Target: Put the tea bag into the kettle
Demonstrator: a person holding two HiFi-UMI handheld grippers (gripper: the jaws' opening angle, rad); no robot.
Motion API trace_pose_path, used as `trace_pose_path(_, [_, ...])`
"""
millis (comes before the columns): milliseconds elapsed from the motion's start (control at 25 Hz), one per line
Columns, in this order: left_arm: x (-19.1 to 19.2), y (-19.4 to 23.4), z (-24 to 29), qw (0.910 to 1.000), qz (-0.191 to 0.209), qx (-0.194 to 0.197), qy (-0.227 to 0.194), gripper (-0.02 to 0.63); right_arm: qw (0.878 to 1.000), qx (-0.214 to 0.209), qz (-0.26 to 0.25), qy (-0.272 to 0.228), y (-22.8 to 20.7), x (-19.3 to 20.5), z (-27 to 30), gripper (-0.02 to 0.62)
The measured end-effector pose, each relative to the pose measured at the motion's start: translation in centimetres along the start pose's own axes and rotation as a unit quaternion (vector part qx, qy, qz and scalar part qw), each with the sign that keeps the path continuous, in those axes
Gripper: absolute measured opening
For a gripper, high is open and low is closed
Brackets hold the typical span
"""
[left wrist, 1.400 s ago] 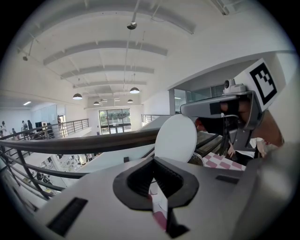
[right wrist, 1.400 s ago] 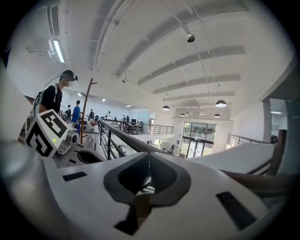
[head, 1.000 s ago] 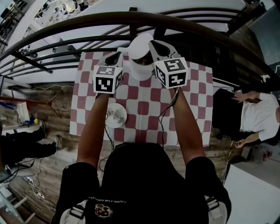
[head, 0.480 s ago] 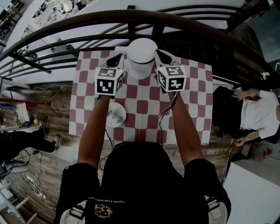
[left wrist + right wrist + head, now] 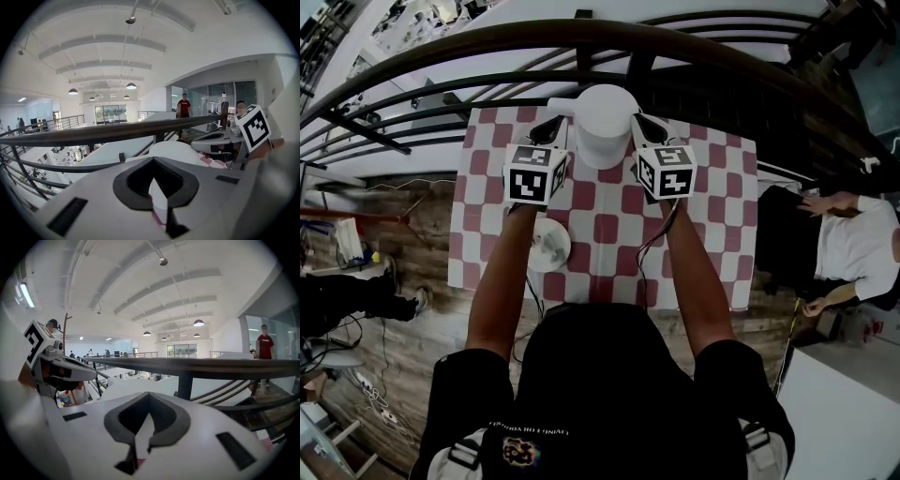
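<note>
The white kettle (image 5: pixel 605 127) stands at the far middle of the checked table (image 5: pixel 712 234), its domed top (image 5: pixel 176 149) showing white. My left gripper (image 5: pixel 551 124) sits close against the kettle's left side, and my right gripper (image 5: pixel 639 120) against its right side. In the left gripper view the jaws (image 5: pixel 157 187) meet with nothing I can make out between them. The right gripper's jaws (image 5: pixel 143 427) are closed too. Each gripper shows in the other's view: the right gripper (image 5: pixel 218 140) and the left gripper (image 5: pixel 63 369). No tea bag is in sight.
A small white round dish (image 5: pixel 548 246) lies on the cloth near my left forearm. A dark railing (image 5: pixel 581 37) curves just behind the table's far edge. A person in a white shirt (image 5: pixel 853 244) sits to the right of the table.
My right gripper has come down from above the kettle's rim to its right side. The left gripper has hardly moved.
</note>
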State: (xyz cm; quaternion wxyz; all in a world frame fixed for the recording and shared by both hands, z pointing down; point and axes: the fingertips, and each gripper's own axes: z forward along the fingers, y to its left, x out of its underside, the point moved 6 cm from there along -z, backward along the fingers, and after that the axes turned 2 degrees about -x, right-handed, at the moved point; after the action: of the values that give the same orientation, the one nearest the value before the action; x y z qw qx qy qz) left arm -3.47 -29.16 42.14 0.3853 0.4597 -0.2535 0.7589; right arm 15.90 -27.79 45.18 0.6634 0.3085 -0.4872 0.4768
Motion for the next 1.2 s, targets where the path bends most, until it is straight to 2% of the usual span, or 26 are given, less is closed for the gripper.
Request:
trace_pose_path(400, [0.4, -0.4, -0.5, 1.0000, 0.005, 0.001, 0.003, 0.003, 1.000, -0.002, 0.003, 0.004, 0.3, 0.1, -0.4, 0.015])
trace_pose_path(560, [0.6, -0.5, -1.6, 1.0000, 0.006, 0.001, -0.001, 0.003, 1.000, -0.004, 0.008, -0.013, 0.9, -0.4, -2.0, 0.015])
trace_pose_path(880, [-0.2, -1.5, -6.1, 0.9996, 0.010, 0.000, -0.025, 0.003, 0.999, -0.006, 0.006, -0.038, 2.9, -2.3, -7.1, 0.015])
trace_pose_path(1200, [0.1, -4.0, -11.5, 0.9983, 0.012, 0.011, -0.055, 0.003, 0.999, -0.019, -0.008, -0.043, 6.9, -1.5, -12.8, 0.015])
